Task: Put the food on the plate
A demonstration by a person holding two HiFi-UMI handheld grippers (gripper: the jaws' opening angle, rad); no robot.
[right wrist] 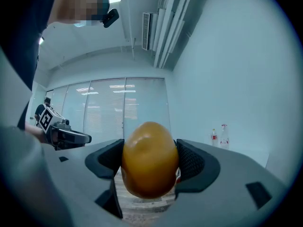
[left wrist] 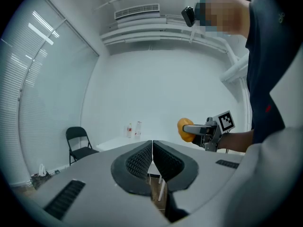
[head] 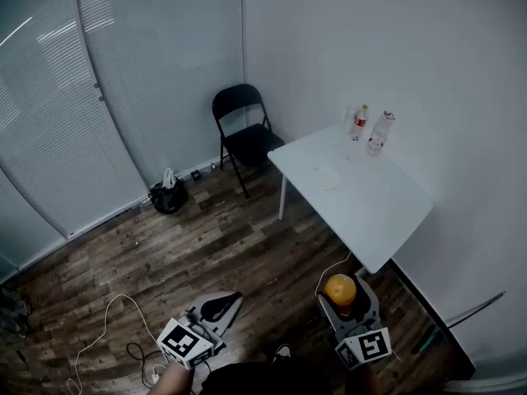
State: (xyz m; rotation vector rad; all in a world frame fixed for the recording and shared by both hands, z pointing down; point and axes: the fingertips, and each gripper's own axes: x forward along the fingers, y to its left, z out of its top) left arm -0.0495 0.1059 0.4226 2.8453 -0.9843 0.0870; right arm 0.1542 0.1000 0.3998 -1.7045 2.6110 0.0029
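My right gripper [head: 341, 293] is shut on an orange fruit [head: 339, 289], held low over the floor just short of the white table's [head: 375, 208] near corner. The same orange [right wrist: 149, 160] fills the middle of the right gripper view, squeezed between both pads. A small white plate [head: 327, 177] lies on the table toward its far side. My left gripper [head: 233, 301] is shut with nothing in it, lower left over the wooden floor. In the left gripper view its jaws [left wrist: 152, 163] meet, and the orange [left wrist: 185, 129] shows beyond them.
Two bottles [head: 370, 130] stand at the table's far edge by the wall. A black folding chair [head: 244, 135] stands left of the table. A dark bag [head: 169, 196] sits by the blinds. White cables [head: 107, 327] trail across the floor near my left gripper.
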